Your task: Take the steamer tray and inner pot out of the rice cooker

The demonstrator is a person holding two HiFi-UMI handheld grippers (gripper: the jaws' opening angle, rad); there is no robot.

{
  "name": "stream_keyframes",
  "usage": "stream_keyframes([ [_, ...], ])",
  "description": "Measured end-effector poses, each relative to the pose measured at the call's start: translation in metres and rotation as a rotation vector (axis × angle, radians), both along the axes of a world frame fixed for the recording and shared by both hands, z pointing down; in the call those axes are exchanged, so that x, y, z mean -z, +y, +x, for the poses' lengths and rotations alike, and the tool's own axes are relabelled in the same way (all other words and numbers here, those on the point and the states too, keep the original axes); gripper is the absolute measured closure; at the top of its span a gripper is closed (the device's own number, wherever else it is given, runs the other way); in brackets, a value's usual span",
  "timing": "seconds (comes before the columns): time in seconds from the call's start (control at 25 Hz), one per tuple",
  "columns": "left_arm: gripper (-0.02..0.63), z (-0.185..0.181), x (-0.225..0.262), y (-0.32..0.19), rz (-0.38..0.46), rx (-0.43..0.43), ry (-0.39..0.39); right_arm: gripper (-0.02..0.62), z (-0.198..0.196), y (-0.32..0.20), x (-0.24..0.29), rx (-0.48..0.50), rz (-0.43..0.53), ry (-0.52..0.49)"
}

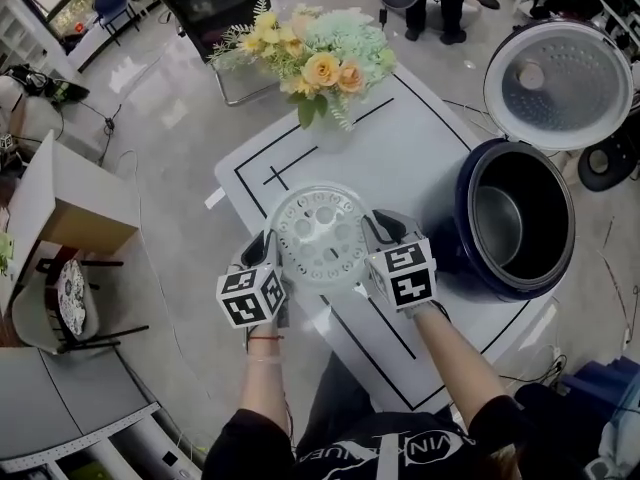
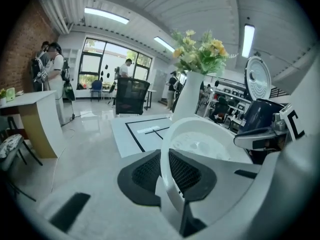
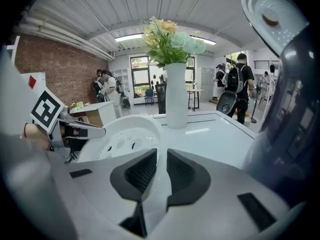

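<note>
I have the steamer tray (image 1: 321,236) pinched by its rim from both sides. My left gripper (image 2: 165,173) clamps its left edge and my right gripper (image 3: 160,176) its right edge, both sets of jaws narrow on the thin wall. The tray is over the near part of the white table (image 1: 400,138), left of the open rice cooker (image 1: 455,238). The inner pot (image 1: 495,218) sits inside the cooker. A vase of flowers (image 1: 320,68) stands at the far edge.
</note>
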State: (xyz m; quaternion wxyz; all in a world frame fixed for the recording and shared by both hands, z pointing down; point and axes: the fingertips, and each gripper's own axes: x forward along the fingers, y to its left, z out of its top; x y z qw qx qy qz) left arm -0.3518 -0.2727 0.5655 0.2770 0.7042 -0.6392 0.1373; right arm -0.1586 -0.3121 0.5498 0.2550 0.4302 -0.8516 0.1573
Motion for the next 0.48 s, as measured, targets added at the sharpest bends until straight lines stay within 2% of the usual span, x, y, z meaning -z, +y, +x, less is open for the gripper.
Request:
stream_keyframes([
  [0.48,0.557,-0.006,-0.013,-0.031,-0.036,-0.06,-0.069,0.531,-0.007,-0.025,-0.021,-0.019,-0.032,0.014],
])
